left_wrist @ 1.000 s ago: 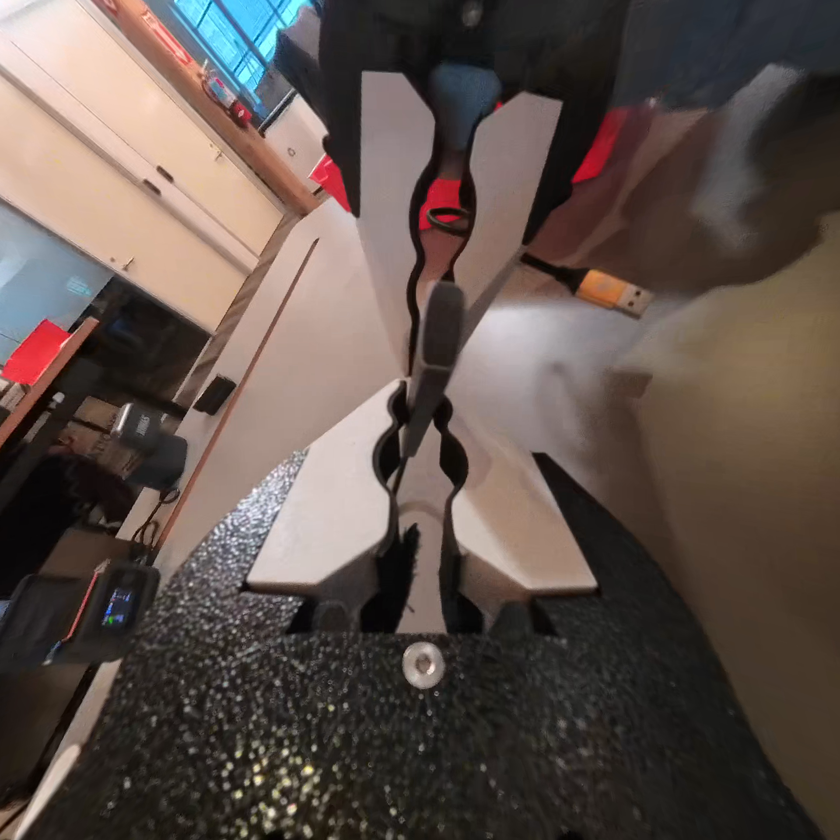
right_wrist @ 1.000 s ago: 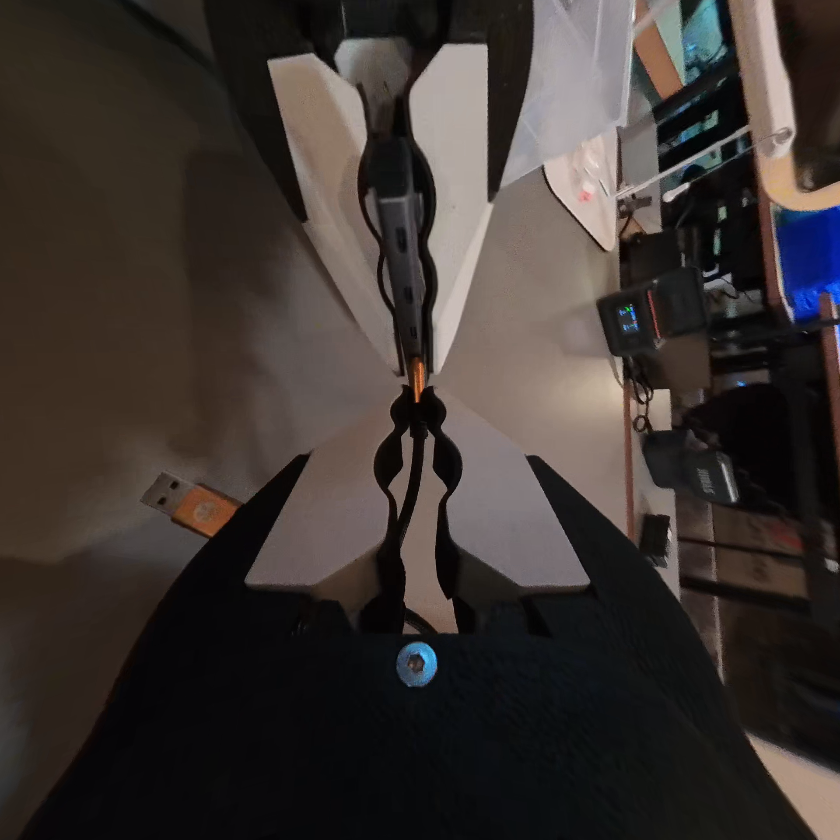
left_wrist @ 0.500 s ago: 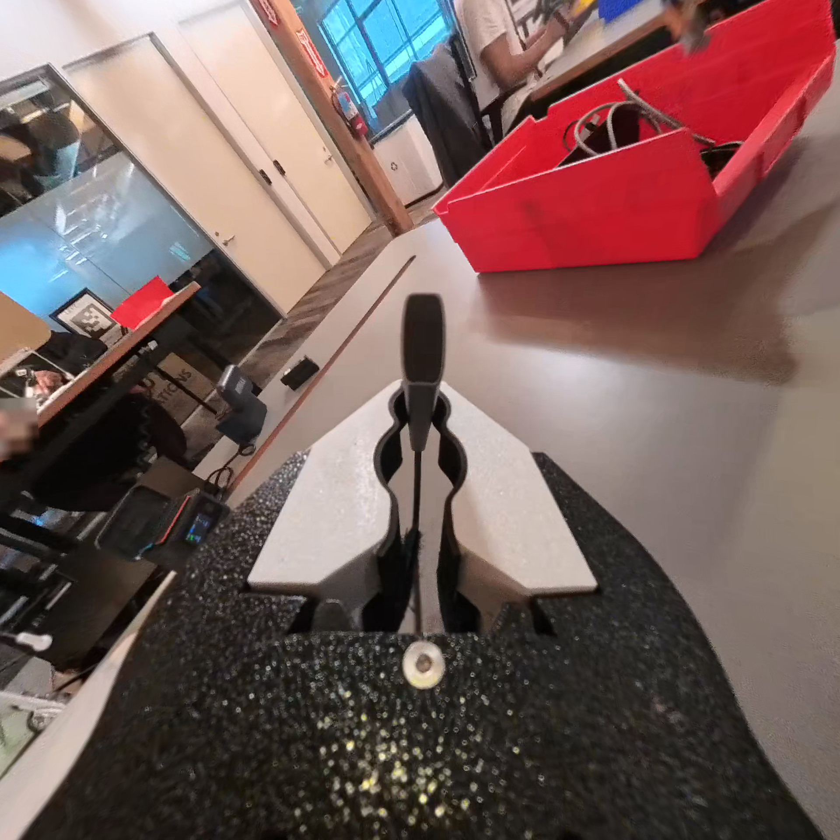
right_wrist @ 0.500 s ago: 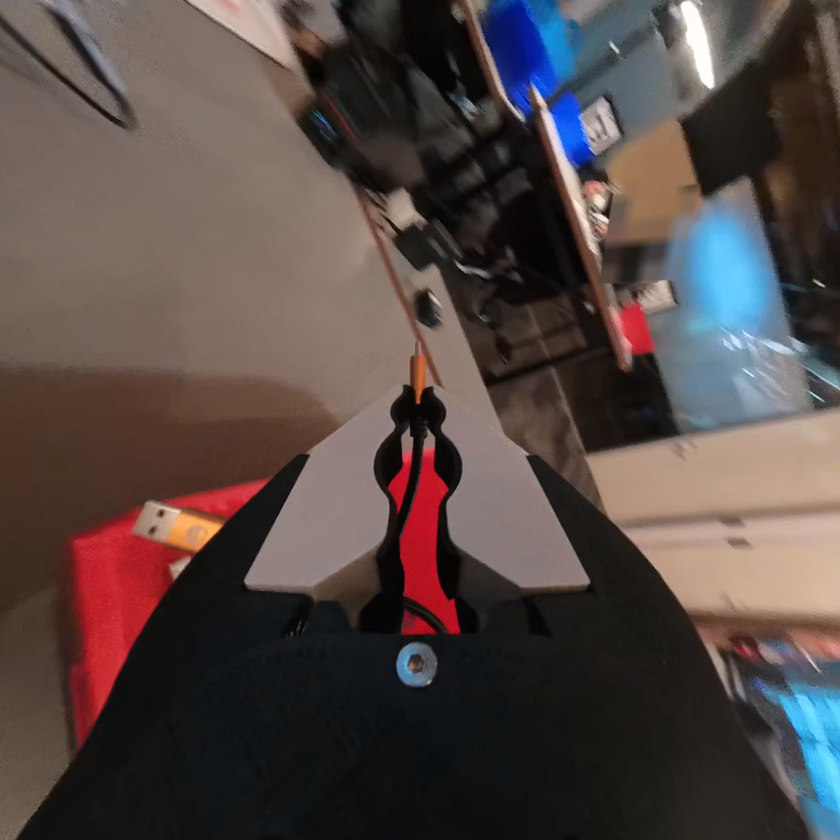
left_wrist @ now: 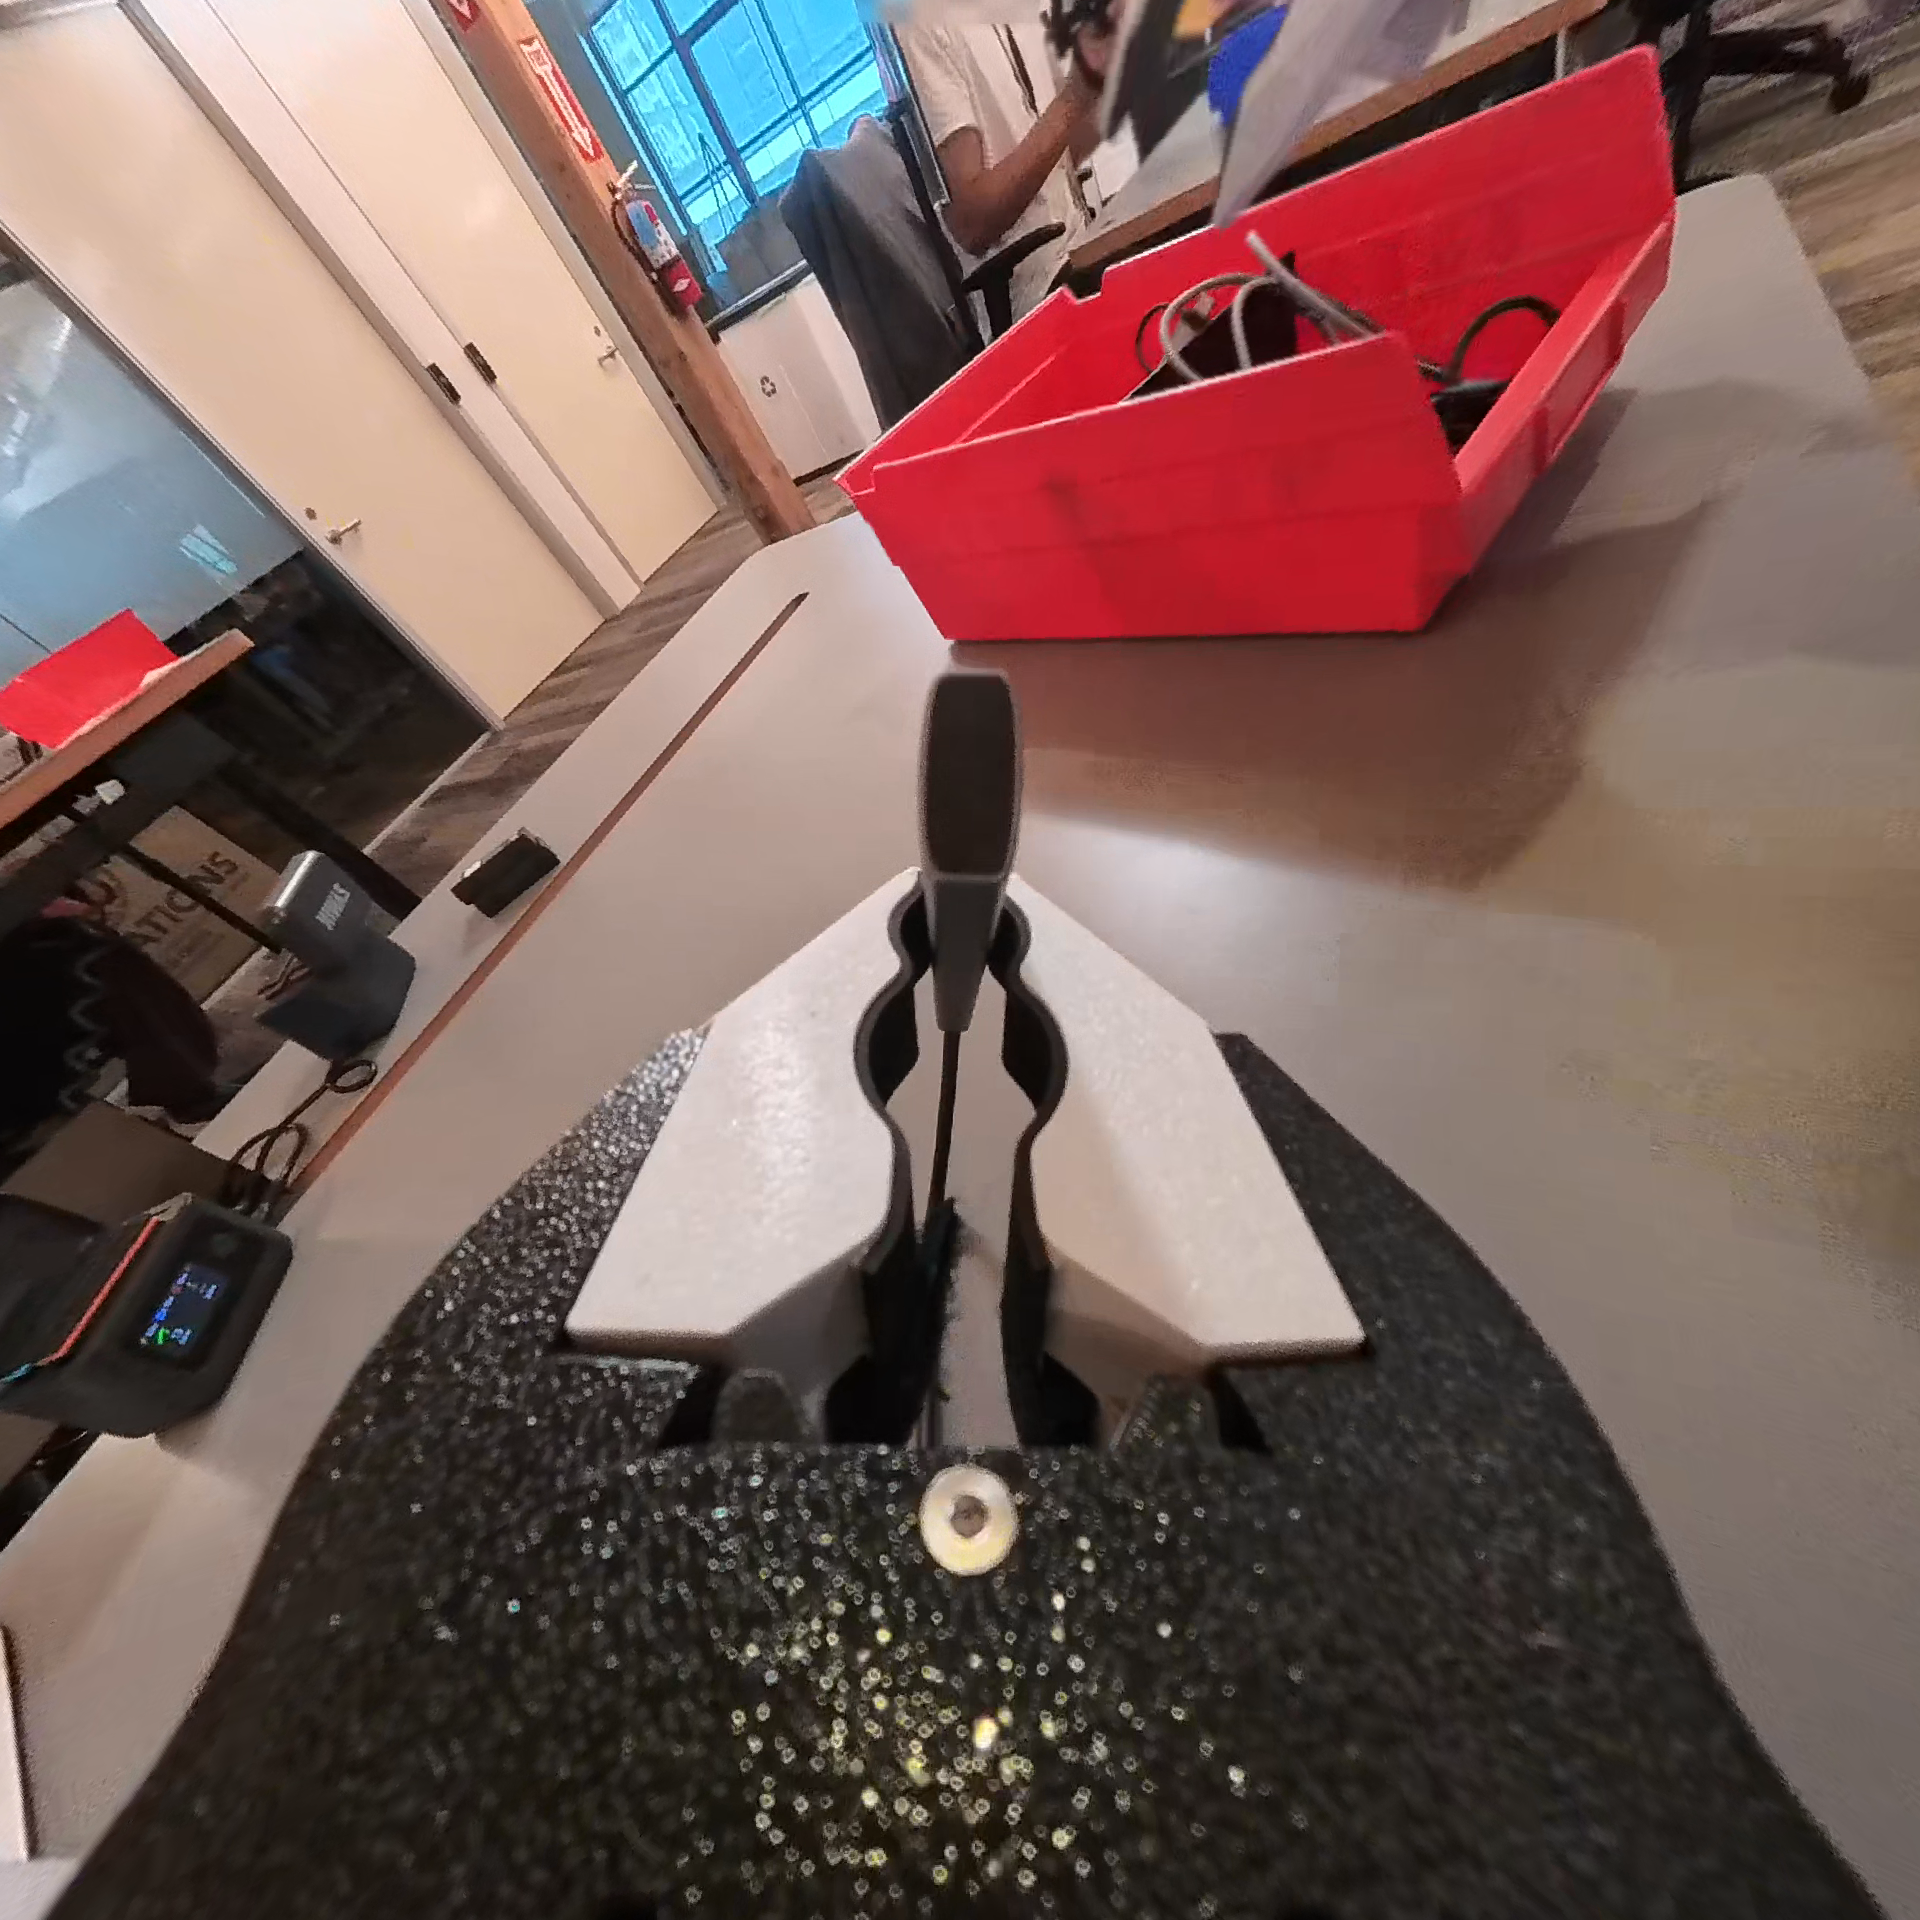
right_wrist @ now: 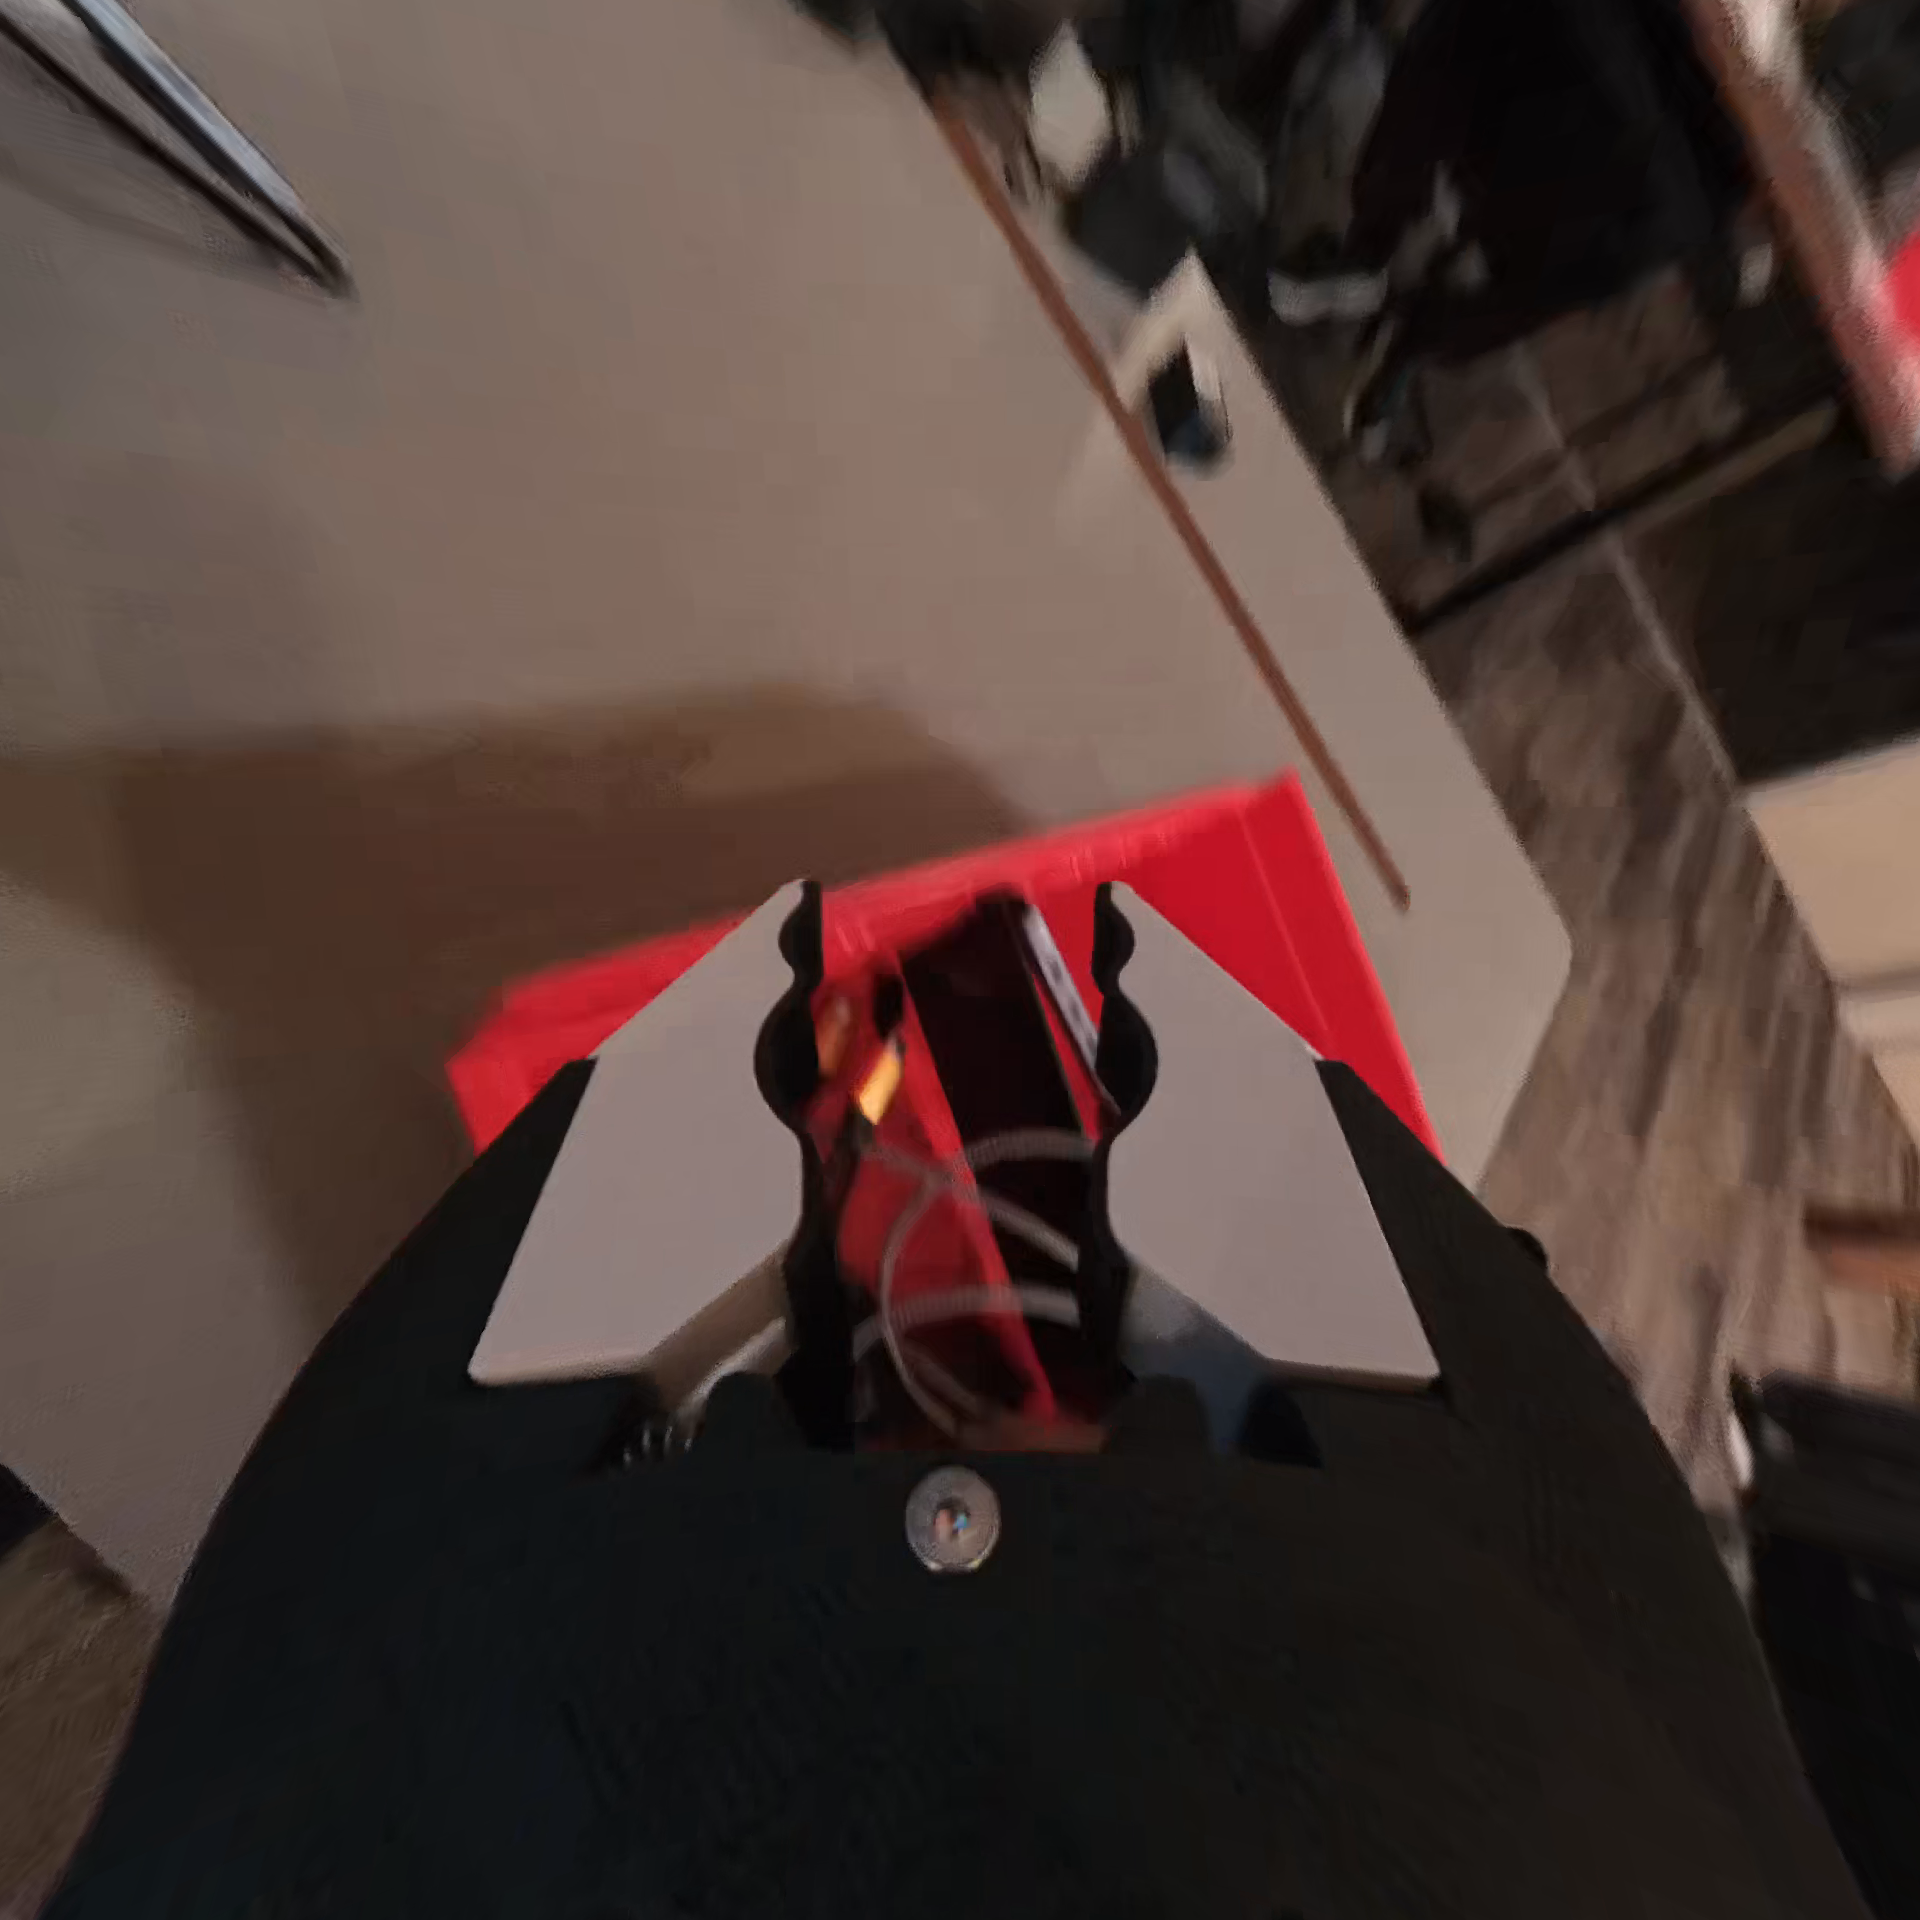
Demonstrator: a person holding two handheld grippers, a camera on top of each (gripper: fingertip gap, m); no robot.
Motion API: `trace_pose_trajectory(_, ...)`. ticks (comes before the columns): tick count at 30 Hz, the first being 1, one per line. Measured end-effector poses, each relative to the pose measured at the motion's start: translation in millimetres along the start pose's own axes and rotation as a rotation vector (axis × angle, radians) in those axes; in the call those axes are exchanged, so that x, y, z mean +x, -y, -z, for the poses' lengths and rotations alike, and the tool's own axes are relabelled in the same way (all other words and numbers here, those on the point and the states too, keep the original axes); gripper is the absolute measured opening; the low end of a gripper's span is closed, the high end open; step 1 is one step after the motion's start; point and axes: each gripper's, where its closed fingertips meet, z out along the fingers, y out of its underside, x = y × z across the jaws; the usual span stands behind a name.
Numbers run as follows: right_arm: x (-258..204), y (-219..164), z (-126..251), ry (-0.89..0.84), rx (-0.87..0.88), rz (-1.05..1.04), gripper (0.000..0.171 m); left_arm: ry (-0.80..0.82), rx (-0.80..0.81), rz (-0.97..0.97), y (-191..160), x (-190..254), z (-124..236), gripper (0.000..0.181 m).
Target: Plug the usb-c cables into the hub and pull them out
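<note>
In the left wrist view my left gripper (left_wrist: 961, 920) is shut on the slim grey hub (left_wrist: 968, 800), which stands upright out of the fingertips above the grey table (left_wrist: 1455, 1039). In the right wrist view, which is blurred, my right gripper (right_wrist: 956, 899) is open and empty, hovering over the red bin (right_wrist: 1226, 873). The orange-ended usb-c cable (right_wrist: 873, 1075) shows between its fingers, loose in the bin beside a black device (right_wrist: 997, 1039) and pale braided cables (right_wrist: 987, 1226).
The red bin (left_wrist: 1195, 520) stands at the far side of the table. A small black block (left_wrist: 504, 883) lies near the table's left edge. A dark box with a lit screen (left_wrist: 156, 1340) sits lower left. A person sits at a far desk. My hands' fingertips stand some 25 centimetres from each other.
My right gripper has swung over the red bin and opened, letting go of the orange cable, which is now in the bin. My left gripper still holds the hub, a little farther from the bin.
</note>
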Motion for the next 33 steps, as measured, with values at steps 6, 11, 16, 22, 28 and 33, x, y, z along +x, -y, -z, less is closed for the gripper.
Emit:
trace_pose_trajectory(6, -150, 129, -31, 0.289, 0.351, 0.446, 0.041, 0.003, -0.022, -0.084, -1, 8, -5, 0.008)
trace_pose_trajectory(11, -207, 160, -60, 0.346, 0.449, 0.654, 0.031, 0.001, -0.072, -0.209, -6, 18, -9, 0.008)
trace_pose_trajectory(16, -209, 158, -59, 0.367, 0.449, 0.698, 0.008, -0.004, -0.049, -0.260, -3, 26, -9, 0.008)
trace_pose_trajectory(22, -68, 141, -10, 0.017, 0.321, 0.603, 0.009, 0.237, 0.114, -0.249, 23, -9, 11, 0.036)
trace_pose_trajectory(28, 79, 34, 12, -0.067, -0.062, 0.254, 0.008, 0.239, 0.137, -0.133, 22, -18, 15, 0.046)
trace_pose_trajectory(33, 100, -40, -26, 0.045, -0.258, 0.114, 0.008, 0.250, 0.111, -0.111, 15, -25, 18, 0.044)
